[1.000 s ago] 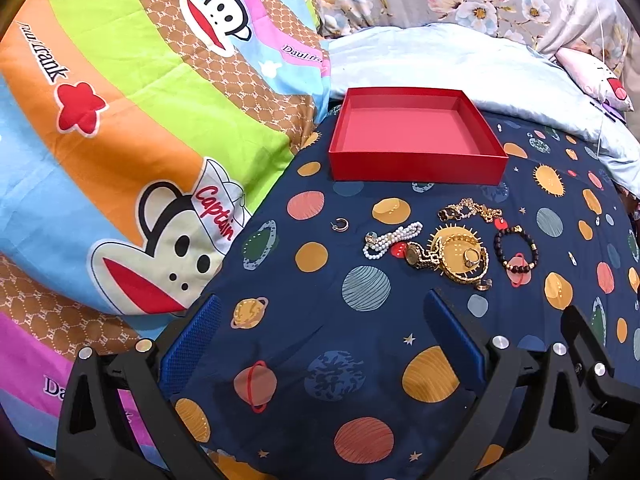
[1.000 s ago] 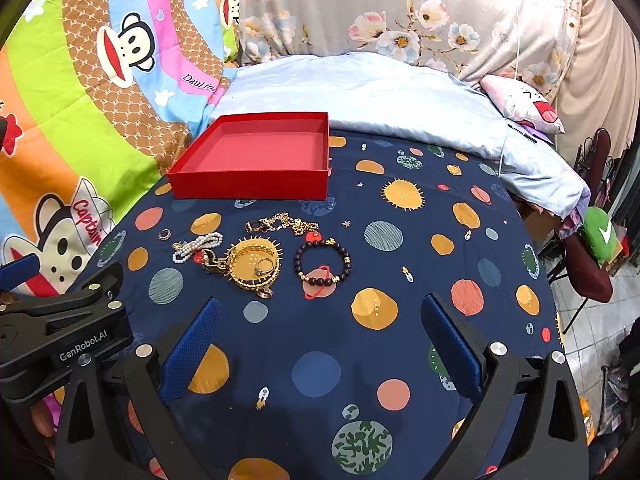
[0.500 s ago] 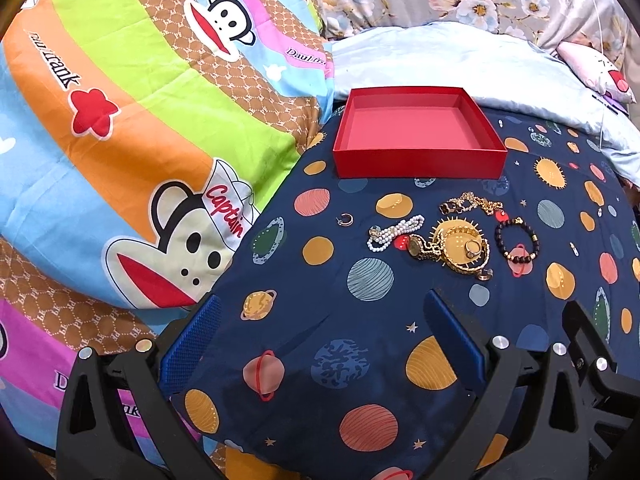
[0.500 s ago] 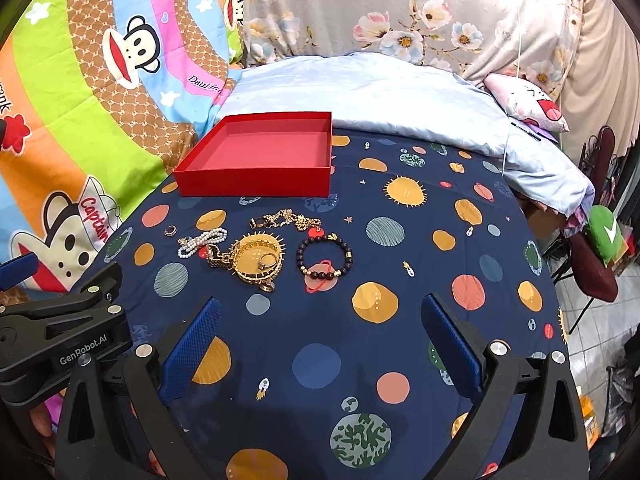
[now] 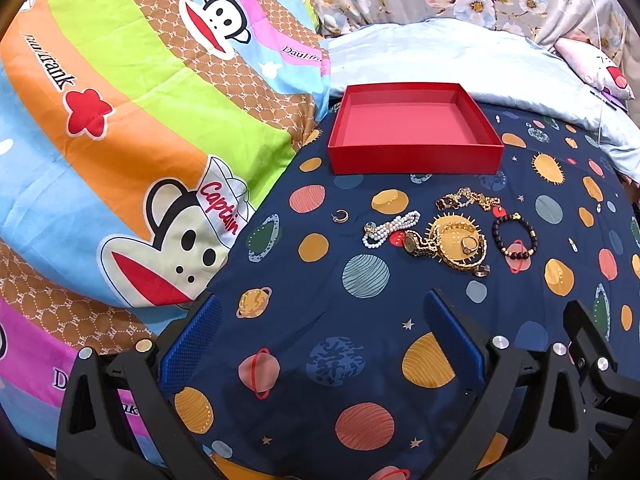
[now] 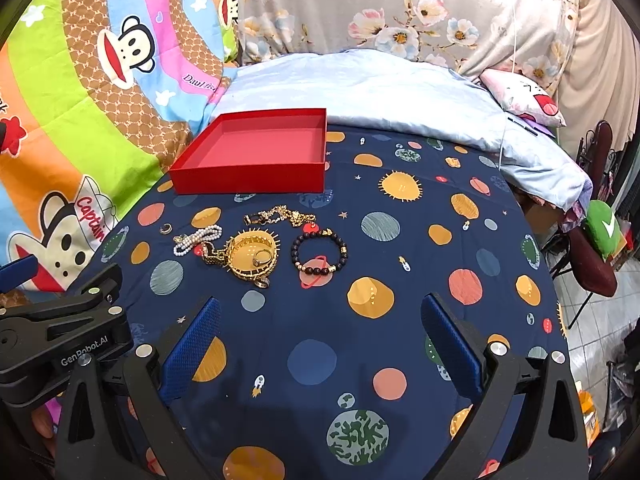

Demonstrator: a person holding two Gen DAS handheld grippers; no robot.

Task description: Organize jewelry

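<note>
Red box empty; pearl strand, gold bangle, bead bracelet, chain, small ring unsorted on cloth. Left gripper, right gripper: jaws spread, holding nothing.

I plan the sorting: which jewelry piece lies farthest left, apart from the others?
The small hoop earring, alone on the blue cloth, left of the pearl bracelet.

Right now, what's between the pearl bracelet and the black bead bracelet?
The gold bangle with a ring inside and a gold watch, seen in both views.
</note>
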